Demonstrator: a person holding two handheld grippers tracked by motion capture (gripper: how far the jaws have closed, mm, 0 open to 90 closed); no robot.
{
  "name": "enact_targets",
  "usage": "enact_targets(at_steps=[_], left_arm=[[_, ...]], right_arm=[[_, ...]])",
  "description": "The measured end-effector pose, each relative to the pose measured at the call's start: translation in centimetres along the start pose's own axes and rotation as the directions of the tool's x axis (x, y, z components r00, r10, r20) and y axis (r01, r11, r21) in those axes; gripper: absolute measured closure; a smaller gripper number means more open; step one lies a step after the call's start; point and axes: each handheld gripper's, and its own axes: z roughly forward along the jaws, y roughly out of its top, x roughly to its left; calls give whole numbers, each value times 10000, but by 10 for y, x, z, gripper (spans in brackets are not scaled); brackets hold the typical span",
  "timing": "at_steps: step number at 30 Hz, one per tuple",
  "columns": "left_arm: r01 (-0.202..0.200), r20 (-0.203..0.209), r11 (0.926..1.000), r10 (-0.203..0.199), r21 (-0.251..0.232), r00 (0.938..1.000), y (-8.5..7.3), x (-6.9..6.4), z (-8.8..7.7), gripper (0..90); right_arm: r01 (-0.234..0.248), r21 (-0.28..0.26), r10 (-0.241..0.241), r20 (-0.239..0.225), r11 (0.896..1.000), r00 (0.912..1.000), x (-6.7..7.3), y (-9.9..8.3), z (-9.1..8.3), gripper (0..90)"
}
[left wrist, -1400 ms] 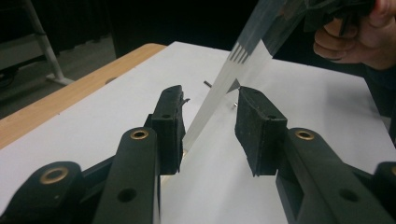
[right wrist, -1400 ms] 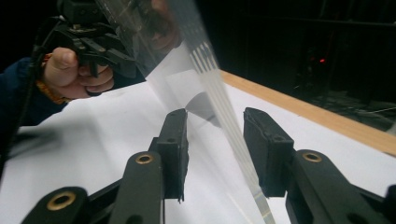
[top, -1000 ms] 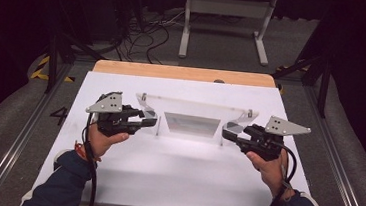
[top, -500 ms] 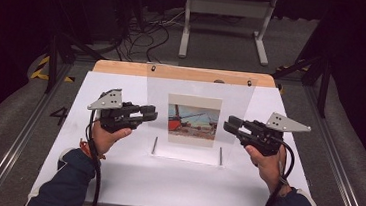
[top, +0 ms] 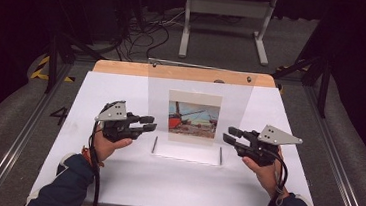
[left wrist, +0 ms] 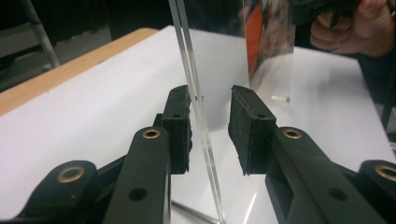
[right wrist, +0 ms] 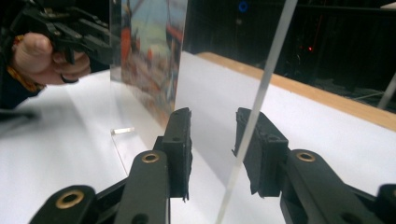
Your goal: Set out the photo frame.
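Acrylic frame [top: 198,112] stood upright on the desk [top: 114,177], each side edge between a tool's unclenched pads (left tool [left wrist: 210,128], right tool [right wrist: 212,149]).

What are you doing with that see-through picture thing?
A person stands a clear acrylic picture frame upright on the white table. The left gripper and right gripper each straddle one side edge of it, with gaps showing at the pads. A boat picture sits inside.
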Motion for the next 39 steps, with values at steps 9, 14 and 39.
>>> enact_targets(at_steps=[9,14,39], left_arm=[[-64,-224,9980,78,622,9997,-11,-5,1,661],[-78,-418,9970,110,769,9991,-15,-6,0,627],[261,-2838,9732,409,2284,9580,-64,-10,-48,228]], right_arm=[[370,470,-372,45,9982,9993,6,-9,0,644],[384,825,-403,214,9959,9990,7,-15,-1,591],[314,2531,-955,2453,9669,9647,-2,-47,-38,240]])
